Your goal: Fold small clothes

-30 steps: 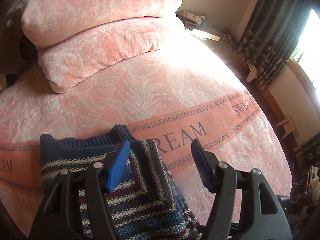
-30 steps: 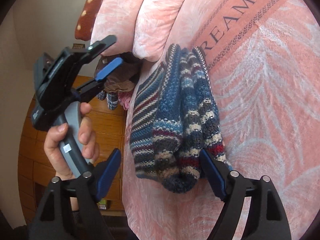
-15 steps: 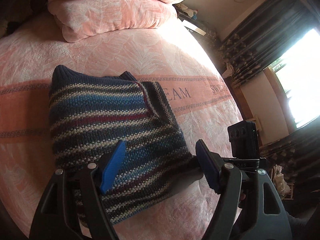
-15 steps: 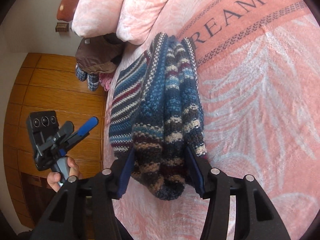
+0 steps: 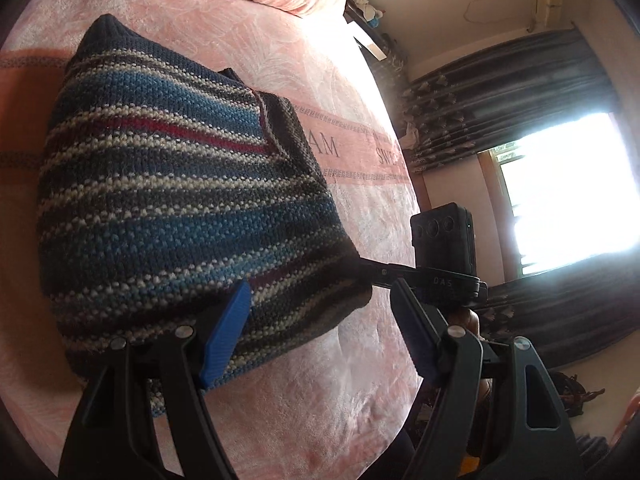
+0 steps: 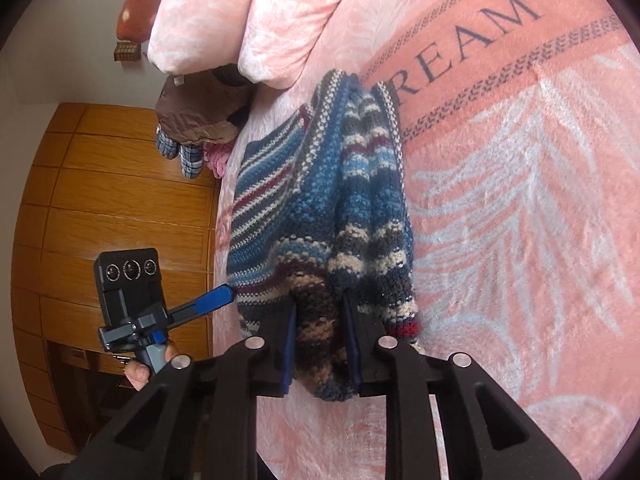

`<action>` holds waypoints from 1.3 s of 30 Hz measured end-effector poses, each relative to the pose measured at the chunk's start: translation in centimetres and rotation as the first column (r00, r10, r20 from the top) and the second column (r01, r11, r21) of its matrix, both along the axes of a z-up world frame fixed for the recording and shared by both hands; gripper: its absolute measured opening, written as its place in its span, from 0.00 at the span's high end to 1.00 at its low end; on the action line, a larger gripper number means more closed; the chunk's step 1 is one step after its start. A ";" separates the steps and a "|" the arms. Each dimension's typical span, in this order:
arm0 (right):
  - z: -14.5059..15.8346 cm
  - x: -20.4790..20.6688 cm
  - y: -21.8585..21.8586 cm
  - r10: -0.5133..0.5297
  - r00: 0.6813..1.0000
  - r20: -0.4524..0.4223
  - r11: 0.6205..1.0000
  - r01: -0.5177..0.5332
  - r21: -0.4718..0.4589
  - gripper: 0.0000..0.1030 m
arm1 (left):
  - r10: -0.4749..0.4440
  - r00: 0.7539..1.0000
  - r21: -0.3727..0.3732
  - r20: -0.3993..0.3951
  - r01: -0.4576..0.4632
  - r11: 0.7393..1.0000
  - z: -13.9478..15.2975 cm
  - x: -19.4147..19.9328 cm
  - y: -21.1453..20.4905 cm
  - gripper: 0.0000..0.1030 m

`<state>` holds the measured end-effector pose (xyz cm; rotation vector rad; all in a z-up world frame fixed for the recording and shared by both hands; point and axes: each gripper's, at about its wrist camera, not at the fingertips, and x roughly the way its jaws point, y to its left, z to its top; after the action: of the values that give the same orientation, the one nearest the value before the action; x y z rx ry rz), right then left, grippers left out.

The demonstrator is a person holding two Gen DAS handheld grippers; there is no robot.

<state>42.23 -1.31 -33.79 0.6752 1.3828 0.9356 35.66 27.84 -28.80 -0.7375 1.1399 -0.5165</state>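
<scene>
The striped knit sweater (image 6: 320, 216) lies folded on the pink bed cover (image 6: 520, 220). In the right wrist view its long axis runs from the near edge of the bed away toward the stacked pink pillows (image 6: 240, 12), with the thick folded end nearest the camera and the narrower end far, beside the printed letters "REAM" (image 6: 460, 40). In the left wrist view the same sweater (image 5: 172, 184) spreads as a broad bundle, its dark ribbed edge pointing to the far left, its stripes running across.

The bed cover is pale pink with white leaf patterns and a darker salmon band across it. Beyond the bed's left edge in the right wrist view stand wooden cupboard panels (image 6: 100, 184), and a brown garment with plaid fabric (image 6: 192, 120) sits at the pillow end. The left wrist view shows dark curtains (image 5: 500, 92) and a bright window (image 5: 568, 188) on the right.

The right gripper (image 6: 320, 344) is clamped on the near folded end of the sweater — knit bulges between its closed-in fingers. The left gripper (image 5: 320, 336) stands wide apart, holding nothing; its left finger (image 5: 224, 336) overlaps the sweater's near edge, though contact cannot be told. A hand (image 6: 148, 368) holds its handle.
</scene>
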 end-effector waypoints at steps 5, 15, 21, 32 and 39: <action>-1.2 0.0 -0.4 -0.023 1.000 -0.005 1.000 0.023 -0.011 0.82 | -0.027 0.999 0.030 -0.017 0.028 0.999 -1.6 0.4 -1.6 0.31; -0.2 1.9 -1.2 -0.077 0.995 0.060 0.996 0.075 0.043 0.63 | -0.092 0.996 -0.014 -0.008 0.092 0.996 -3.8 1.1 -4.4 0.32; -0.6 6.7 3.9 -0.030 0.998 0.052 0.998 0.033 -0.051 0.57 | -0.082 0.996 -0.023 -0.021 0.082 0.996 -5.1 2.0 -5.3 0.32; 0.6 6.1 1.8 -0.082 0.977 0.196 0.987 0.107 -0.121 0.90 | -0.125 0.992 -0.058 -0.019 0.124 0.991 -6.7 2.7 -8.8 0.32; -2.1 7.2 2.7 -0.064 0.989 0.134 0.992 0.077 -0.097 0.76 | -0.101 0.995 -0.111 -0.002 0.100 0.989 -5.1 1.1 -6.5 0.33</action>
<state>49.40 1.35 -35.85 0.5724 1.2737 0.8327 36.77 21.39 -33.94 -0.7810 1.1664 -0.6668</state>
